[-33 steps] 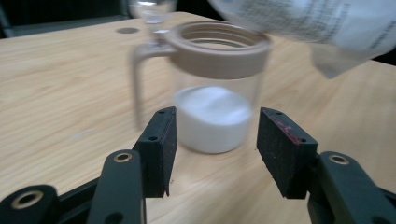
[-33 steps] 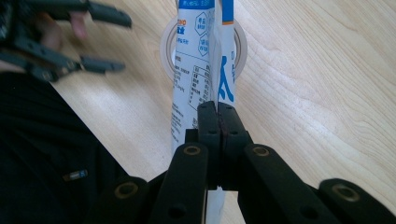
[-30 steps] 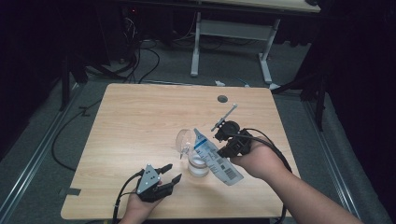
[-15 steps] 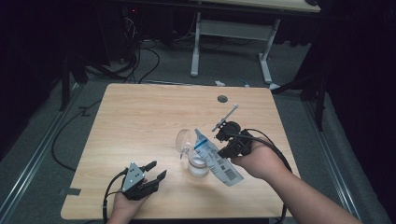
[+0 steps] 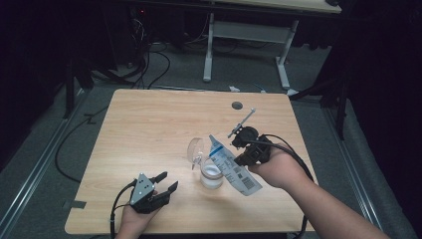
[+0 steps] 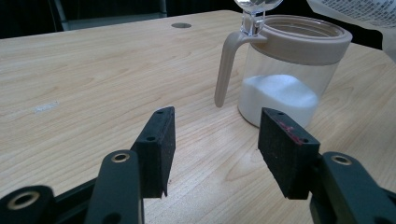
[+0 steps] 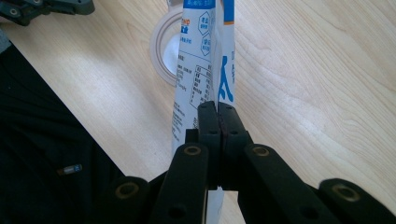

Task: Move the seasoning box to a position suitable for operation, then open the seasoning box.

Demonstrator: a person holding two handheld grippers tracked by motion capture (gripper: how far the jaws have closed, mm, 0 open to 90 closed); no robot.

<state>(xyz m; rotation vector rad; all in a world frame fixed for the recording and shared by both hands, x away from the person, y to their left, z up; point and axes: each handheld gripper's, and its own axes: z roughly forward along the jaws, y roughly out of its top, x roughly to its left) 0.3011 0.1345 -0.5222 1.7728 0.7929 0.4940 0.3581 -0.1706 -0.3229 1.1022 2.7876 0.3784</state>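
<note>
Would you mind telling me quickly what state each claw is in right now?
Left claw: open, holding nothing, near the jar.
Right claw: closed on the white and blue bag, held tilted over the jar.

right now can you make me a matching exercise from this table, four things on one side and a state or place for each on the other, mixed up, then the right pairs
Things:
1. left gripper
2. right gripper
3. jar
4. clear lid

States or places:
A. flipped up on its hinge
B. on the table, partly filled with white powder
C. jaws apart, nothing between them
D. pinched shut on the white and blue packet

Pairs: 1-C, 2-D, 3-B, 4-A
</note>
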